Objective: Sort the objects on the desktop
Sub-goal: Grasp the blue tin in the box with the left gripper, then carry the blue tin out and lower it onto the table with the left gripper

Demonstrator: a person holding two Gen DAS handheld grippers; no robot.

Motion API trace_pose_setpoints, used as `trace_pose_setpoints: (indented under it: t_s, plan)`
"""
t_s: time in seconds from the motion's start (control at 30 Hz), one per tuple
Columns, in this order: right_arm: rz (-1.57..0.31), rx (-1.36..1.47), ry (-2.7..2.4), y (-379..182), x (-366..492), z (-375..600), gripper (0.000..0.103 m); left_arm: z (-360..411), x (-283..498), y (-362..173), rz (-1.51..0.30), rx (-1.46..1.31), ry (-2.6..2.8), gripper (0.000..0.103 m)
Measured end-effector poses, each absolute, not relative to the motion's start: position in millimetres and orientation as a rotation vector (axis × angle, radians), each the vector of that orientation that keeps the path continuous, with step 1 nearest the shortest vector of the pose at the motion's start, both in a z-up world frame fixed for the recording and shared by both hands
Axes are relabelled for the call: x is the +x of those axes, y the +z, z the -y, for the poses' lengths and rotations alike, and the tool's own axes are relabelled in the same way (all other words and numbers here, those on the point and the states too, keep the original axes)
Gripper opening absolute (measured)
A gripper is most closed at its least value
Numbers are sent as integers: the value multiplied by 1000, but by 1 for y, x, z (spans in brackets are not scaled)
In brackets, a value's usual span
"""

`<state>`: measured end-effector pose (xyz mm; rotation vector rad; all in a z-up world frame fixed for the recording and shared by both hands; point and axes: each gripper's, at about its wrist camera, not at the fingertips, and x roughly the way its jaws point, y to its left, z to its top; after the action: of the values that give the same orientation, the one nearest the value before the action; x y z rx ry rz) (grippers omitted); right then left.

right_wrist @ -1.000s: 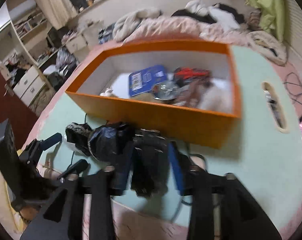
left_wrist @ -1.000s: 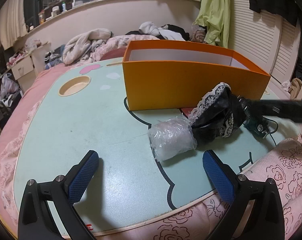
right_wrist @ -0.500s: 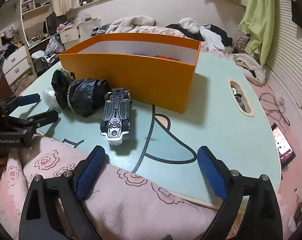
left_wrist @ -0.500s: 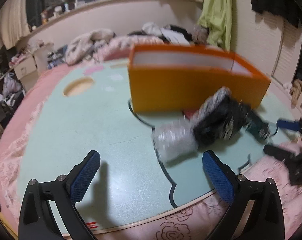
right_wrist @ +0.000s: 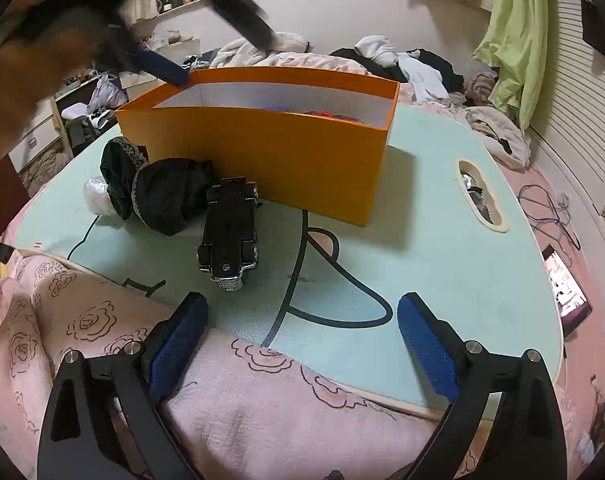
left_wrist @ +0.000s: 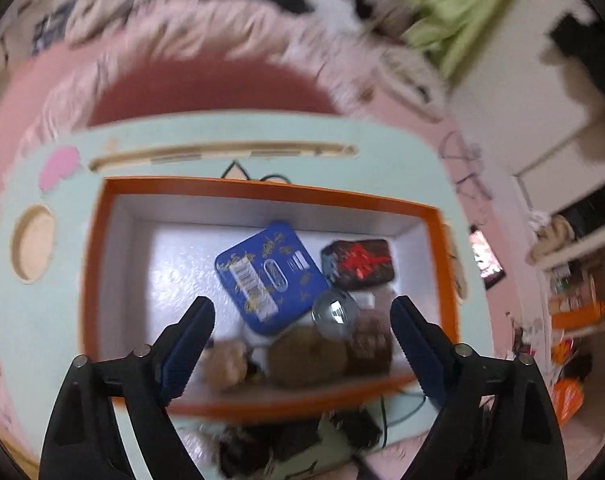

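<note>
Toy car (right_wrist: 230, 232) released beside orange box (right_wrist: 262, 156); right tool (right_wrist: 302, 344) spread, empty. Left tool (left_wrist: 302, 344) now above box, closing, empty.

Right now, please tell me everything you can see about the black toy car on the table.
The black toy car lies upside down on the pale green table, its glossy chassis and chrome-looking end pieces facing up. It looks like metal or hard plastic. One end nearly meets the orange box, beside the black cloth bundle; contact is unclear. No gripper touches it.
</note>
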<state>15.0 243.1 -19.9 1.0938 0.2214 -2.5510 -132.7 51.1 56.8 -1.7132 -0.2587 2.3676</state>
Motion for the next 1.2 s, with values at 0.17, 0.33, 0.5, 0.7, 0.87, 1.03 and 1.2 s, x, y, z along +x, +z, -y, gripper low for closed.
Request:
trace_pose_setpoints:
  t_s: [0.17,0.33,0.5,0.7,0.87,1.03,1.2]
  plan:
    - [-217,1089,-2551,-20,16,-245,95,-57,-162,23,259,-1968,2318,76]
    - [-217,1087,-2552,-20,17,-245,96,-64,-172,12,224,-2059,2359,76]
    - [-212,1085,-2551,-18,20,-245,96,-89,-161,10,-58,-2009,2522,79]
    - [-206,1084,-2551,-16,21,-245,96,-83,-154,16,-5,-1913,2509,65]
    - [-205,1081,-2552,-15,21,-244,96,-52,-139,40,133,-1662,2570,65]
    - [-204,1082,-2551,-16,22,-245,96,-19,-105,101,285,-1298,2649,65]
    - [-203,1081,-2552,-15,22,-245,96,18,-30,132,333,-1017,2728,65]
